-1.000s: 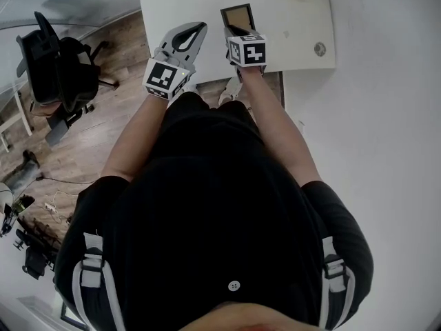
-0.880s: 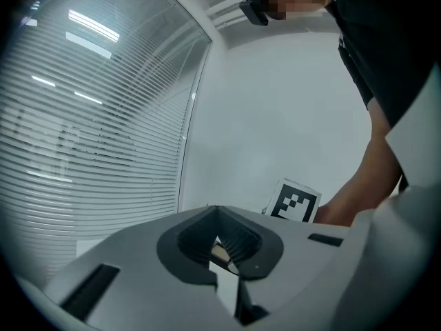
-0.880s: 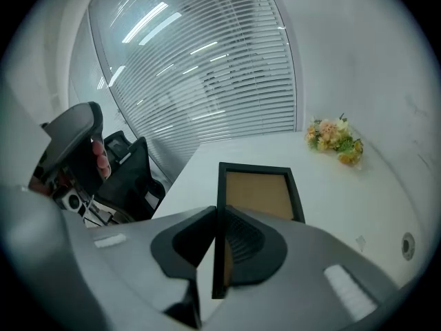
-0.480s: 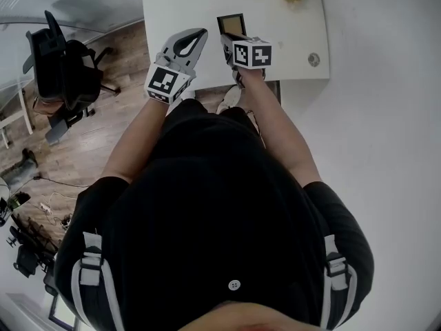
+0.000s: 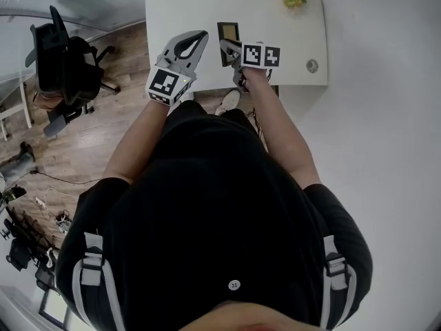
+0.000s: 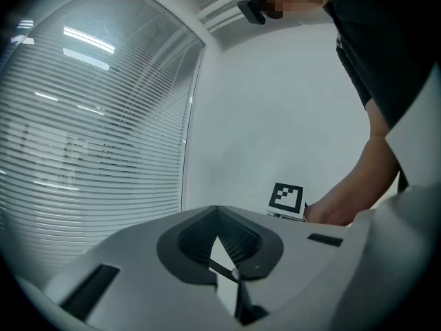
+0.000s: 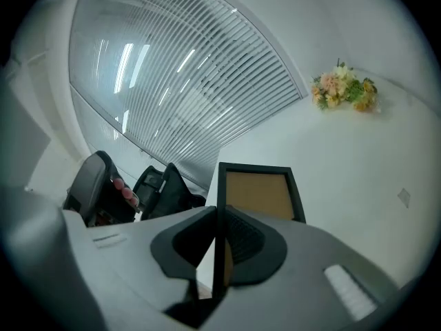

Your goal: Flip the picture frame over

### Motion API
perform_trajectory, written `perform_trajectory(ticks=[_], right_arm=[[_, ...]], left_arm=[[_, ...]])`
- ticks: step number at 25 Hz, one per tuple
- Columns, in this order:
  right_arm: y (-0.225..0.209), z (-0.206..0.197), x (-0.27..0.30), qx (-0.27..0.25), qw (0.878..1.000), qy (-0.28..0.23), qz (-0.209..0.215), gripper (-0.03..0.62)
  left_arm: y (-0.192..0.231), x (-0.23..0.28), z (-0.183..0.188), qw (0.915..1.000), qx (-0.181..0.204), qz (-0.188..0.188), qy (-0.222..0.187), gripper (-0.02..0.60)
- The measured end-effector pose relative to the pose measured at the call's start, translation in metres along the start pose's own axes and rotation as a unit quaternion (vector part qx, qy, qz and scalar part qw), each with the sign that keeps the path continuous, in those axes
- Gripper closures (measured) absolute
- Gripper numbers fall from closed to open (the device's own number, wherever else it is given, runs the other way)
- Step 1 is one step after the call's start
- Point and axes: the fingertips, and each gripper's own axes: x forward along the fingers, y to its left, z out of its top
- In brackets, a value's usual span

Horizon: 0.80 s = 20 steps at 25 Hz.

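The right hand-held gripper (image 5: 228,47) (image 7: 216,254) pinches one edge of the black rectangular picture frame with brown board (image 5: 228,32) (image 7: 259,194), holding it tilted over the white worktop (image 5: 279,23). The left hand-held gripper (image 5: 200,37) (image 6: 234,274) hangs just beside it, jaws pressed together

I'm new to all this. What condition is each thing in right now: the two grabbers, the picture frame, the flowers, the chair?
Picture frame: gripped by one edge, tilted up, brown panel showing.
Right gripper: shut on the frame's edge.
Left gripper: shut, nothing between its jaws.
Flowers: sitting on the table, apart from both grippers.
Office chair: upright, nobody in it.
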Motion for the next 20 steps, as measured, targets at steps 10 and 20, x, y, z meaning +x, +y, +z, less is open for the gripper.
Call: perform_trajectory(ticks=[10, 20], right_arm=[[0.002, 0.001, -0.002, 0.081, 0.991, -0.030, 0.106, 0.543], [0.004, -0.007, 0.001, 0.150, 0.970, -0.037, 0.188, 0.543]], left_arm=[[0.008, 0.001, -0.008, 0.9998, -0.004, 0.018, -0.002, 0.577], [0.012, -0.009, -0.016, 0.9994, -0.012, 0.031, -0.002, 0.577]])
